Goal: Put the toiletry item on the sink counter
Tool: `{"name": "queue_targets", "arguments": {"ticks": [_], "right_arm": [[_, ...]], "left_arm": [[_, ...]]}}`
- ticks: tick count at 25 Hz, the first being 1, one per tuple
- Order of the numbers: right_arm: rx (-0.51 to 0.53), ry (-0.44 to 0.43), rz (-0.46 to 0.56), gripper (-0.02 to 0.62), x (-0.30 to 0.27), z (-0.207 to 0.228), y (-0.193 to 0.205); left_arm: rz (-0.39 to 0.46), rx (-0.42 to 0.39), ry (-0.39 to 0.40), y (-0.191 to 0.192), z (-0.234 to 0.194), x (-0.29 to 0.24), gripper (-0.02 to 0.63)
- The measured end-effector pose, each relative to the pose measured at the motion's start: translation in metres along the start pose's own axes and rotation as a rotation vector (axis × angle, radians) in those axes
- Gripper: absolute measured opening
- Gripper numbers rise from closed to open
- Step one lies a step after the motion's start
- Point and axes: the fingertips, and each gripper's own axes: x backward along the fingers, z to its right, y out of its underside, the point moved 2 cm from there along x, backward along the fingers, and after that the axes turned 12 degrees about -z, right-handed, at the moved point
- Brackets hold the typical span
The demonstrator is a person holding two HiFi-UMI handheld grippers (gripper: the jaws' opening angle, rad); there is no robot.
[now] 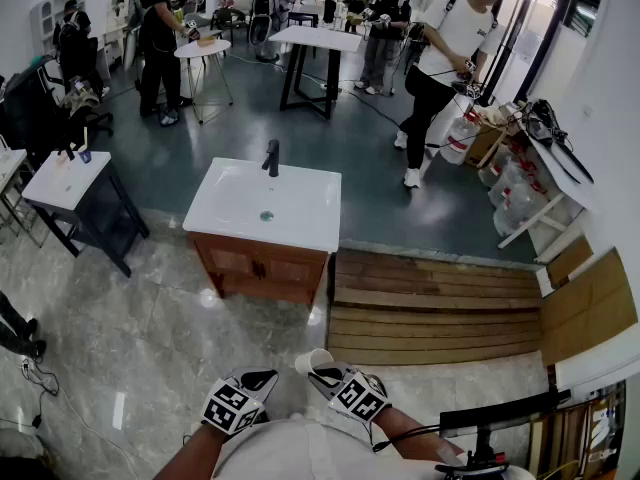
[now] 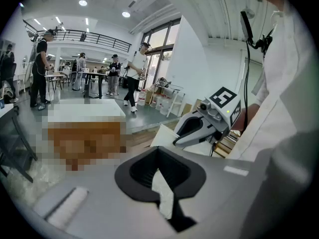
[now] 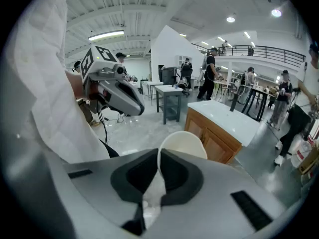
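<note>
Well across open floor from sink counter, right claw clamps cup.

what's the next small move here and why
Probably carry the white cup forward toward the sink counter: the right gripper is shut on its rim, held close to the person's body, and the counter stands well ahead across the floor.

Head view steeply down; gripper views level; all share sink counter.
</note>
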Motion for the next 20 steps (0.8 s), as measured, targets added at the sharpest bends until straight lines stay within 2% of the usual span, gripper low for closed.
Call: {"name": "queue_targets", "arguments": {"ticks": [5,8,11,17,20], "right_arm": [[0.021,-0.01,-0.013,0.015,0.0,0.006,0.008],[0.03,-0.011,-0.013,0.017,-0.003,0.013,0.002],[-0.012,-0.044,-0.004,0.017,-0.011,0.017,-0.007],[-0.028,-0.01,-0.036,0.017,-0.036,0.055,-0.034],[-0.037,0.02,-0.046,0.017,-0.053,0.081,-0.064]], "left_arm": [[-0.012,-0.026,-0.042,0.005,0.002,0.002,0.006],[0.006,-0.017,-0.066,-0.002,-0.008,0.009,0.006],[-0.001,0.019,-0.064,0.001,-0.018,0.012,0.006],[0.008,-0.017,-0.033,-0.016,-0.073,0.007,0.006],[0.039,-0.048,-0.026,-0.038,-0.113,0.017,0.006]]}}
